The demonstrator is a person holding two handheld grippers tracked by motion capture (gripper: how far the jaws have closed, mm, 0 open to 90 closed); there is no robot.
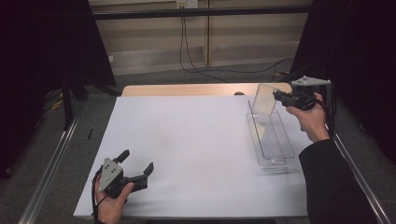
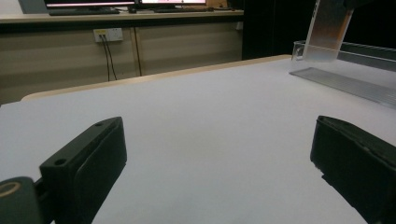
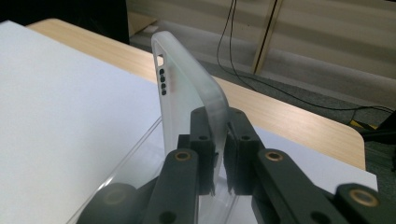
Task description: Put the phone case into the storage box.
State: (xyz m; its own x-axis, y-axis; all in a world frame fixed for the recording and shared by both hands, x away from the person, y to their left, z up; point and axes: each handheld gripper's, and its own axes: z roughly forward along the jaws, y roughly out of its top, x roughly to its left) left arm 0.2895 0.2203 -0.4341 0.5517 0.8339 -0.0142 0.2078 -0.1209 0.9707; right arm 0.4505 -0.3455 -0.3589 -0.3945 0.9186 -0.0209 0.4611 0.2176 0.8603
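Note:
A frosted translucent phone case (image 1: 264, 99) hangs upright over the far end of a clear plastic tray (image 1: 285, 150) at the table's right. My right gripper (image 1: 279, 96) is shut on the case's right edge. In the right gripper view the case (image 3: 184, 91) stands edge-on, pinched by my right gripper (image 3: 220, 154), with a row of small holes near its top. My left gripper (image 1: 136, 161) rests open near the front left of the white sheet. In the left gripper view, my left gripper (image 2: 219, 154) has nothing between its fingers, and the case (image 2: 328, 28) and tray (image 2: 345, 79) lie far off right.
A white sheet (image 1: 187, 144) covers most of the wooden table (image 1: 187, 89). Black curtains stand at both sides. Cables (image 1: 196, 60) trail across the floor beyond the table. Metal rails (image 1: 51, 163) run along the table's sides.

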